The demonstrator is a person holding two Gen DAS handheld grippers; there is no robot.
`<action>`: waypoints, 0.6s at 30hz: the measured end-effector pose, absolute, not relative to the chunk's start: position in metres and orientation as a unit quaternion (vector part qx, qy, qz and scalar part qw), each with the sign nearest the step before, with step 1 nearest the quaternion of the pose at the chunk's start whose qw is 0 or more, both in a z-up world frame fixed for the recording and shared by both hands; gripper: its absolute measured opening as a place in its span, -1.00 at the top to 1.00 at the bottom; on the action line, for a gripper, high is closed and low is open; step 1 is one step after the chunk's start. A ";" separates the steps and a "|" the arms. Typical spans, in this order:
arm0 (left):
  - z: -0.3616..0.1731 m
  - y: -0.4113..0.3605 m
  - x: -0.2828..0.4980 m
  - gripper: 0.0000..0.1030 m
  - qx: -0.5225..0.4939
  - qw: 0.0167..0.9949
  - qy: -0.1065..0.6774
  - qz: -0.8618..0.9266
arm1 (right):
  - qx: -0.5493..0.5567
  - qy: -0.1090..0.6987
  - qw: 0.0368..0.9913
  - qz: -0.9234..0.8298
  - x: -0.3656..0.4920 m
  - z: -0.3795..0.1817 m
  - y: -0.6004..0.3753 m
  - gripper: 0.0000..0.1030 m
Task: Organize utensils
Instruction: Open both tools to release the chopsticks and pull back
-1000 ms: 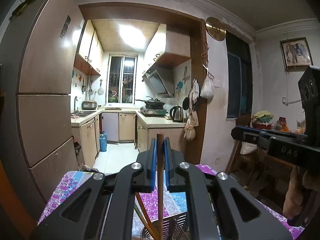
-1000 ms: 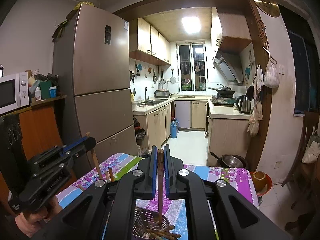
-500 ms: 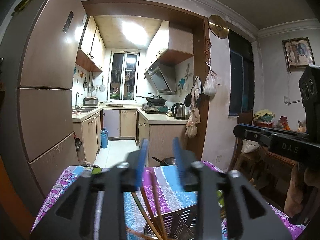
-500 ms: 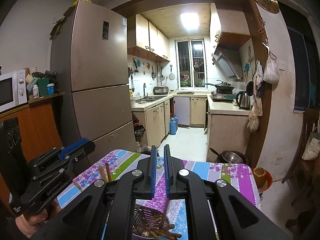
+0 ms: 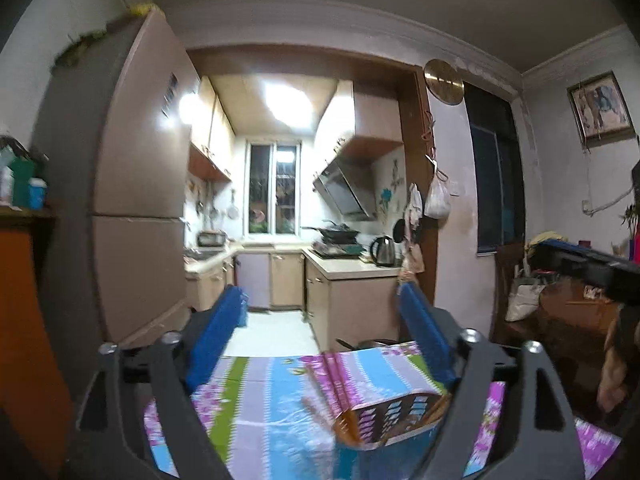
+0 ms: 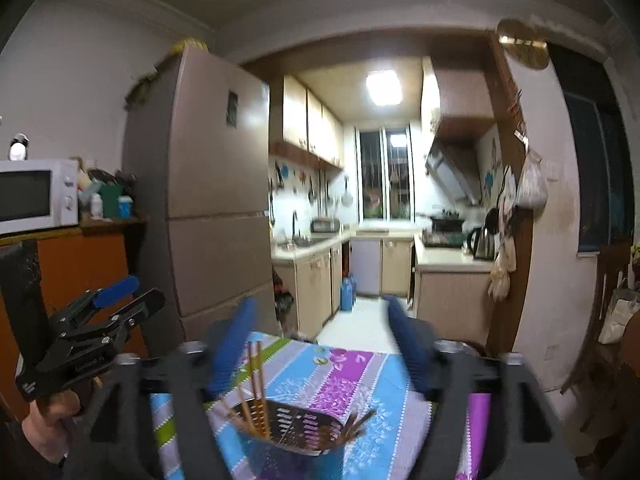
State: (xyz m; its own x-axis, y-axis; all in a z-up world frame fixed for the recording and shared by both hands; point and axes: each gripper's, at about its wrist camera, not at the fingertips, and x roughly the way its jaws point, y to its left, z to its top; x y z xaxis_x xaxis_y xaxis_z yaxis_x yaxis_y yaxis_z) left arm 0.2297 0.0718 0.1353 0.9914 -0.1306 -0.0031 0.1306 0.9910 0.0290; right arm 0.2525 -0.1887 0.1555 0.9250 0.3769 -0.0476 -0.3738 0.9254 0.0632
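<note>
The left tool (image 5: 320, 336) is hanging over the table (image 5: 256, 396) with its blue pads spread wide and nothing between them. Its camera is showing the holder (image 5: 394, 420) low and right of center, blurred, so only a perforated metal wall and a brownish rim are making themselves out. At the right edge of that view the right tool (image 5: 580, 264) is poking in as a dark bar with a blue strip.

The right tool (image 6: 318, 340) is likewise gaping, pads far apart, gripping nothing. Its own camera is giving the clearer look at the holder (image 6: 296, 426): a round metal basket with slotted sides, standing on the striped floral cloth just below and between the pads. Brown chopsticks (image 6: 256, 384) are leaning up out of its left side, and a few more are jutting past the right rim at a low angle. That view is also catching the left tool (image 6: 116, 308) out at the left, gripped in a hand (image 6: 52, 420), its jaws parted.

Beyond the table, the fridge (image 6: 212, 200) is standing left of the kitchen doorway, with a microwave (image 6: 38, 196) further left.
</note>
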 end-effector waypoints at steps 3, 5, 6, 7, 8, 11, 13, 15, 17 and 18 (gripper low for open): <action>0.123 0.083 0.195 -0.89 0.026 0.998 -0.002 -0.049 | 0.026 0.020 0.982 0.186 0.209 0.137 -0.193 -0.82; 0.115 0.091 0.177 -0.89 0.021 0.999 0.002 -0.043 | 0.025 0.018 0.983 0.181 0.185 0.123 -0.194 -0.91; 0.109 0.095 0.168 -0.89 0.018 0.999 0.009 -0.040 | 0.027 0.020 0.983 0.180 0.176 0.117 -0.194 -0.91; 0.104 0.098 0.161 -0.89 0.012 0.999 0.020 -0.037 | 0.034 0.024 0.984 0.175 0.163 0.108 -0.195 -0.91; 0.098 0.101 0.154 -0.89 0.005 0.999 0.031 -0.033 | 0.039 0.028 0.985 0.168 0.152 0.099 -0.194 -0.91; 0.082 0.108 0.136 -0.89 -0.015 0.998 0.051 -0.022 | 0.045 0.051 0.987 0.148 0.130 0.075 -0.188 -0.91; 0.070 0.111 0.125 -0.89 -0.023 0.997 0.066 -0.017 | 0.048 0.074 0.987 0.136 0.122 0.059 -0.182 -0.91; 0.059 0.109 0.116 -0.89 -0.026 0.996 0.084 -0.023 | 0.060 0.094 0.983 0.143 0.115 0.045 -0.179 -0.91; 0.052 0.106 0.110 -0.89 -0.023 0.995 0.094 -0.029 | 0.057 0.115 0.983 0.132 0.107 0.032 -0.174 -0.91; 0.049 0.103 0.107 -0.89 -0.018 0.995 0.098 -0.026 | 0.055 0.120 0.982 0.139 0.103 0.028 -0.172 -0.91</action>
State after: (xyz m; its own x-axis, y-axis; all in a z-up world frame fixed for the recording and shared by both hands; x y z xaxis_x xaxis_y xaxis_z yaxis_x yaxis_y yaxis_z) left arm 0.1070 0.1027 0.0492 0.9795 -0.0554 -0.1935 0.0486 0.9980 -0.0400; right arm 0.1034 -0.1715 0.0276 0.9329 0.2853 -0.2197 -0.2587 0.9554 0.1421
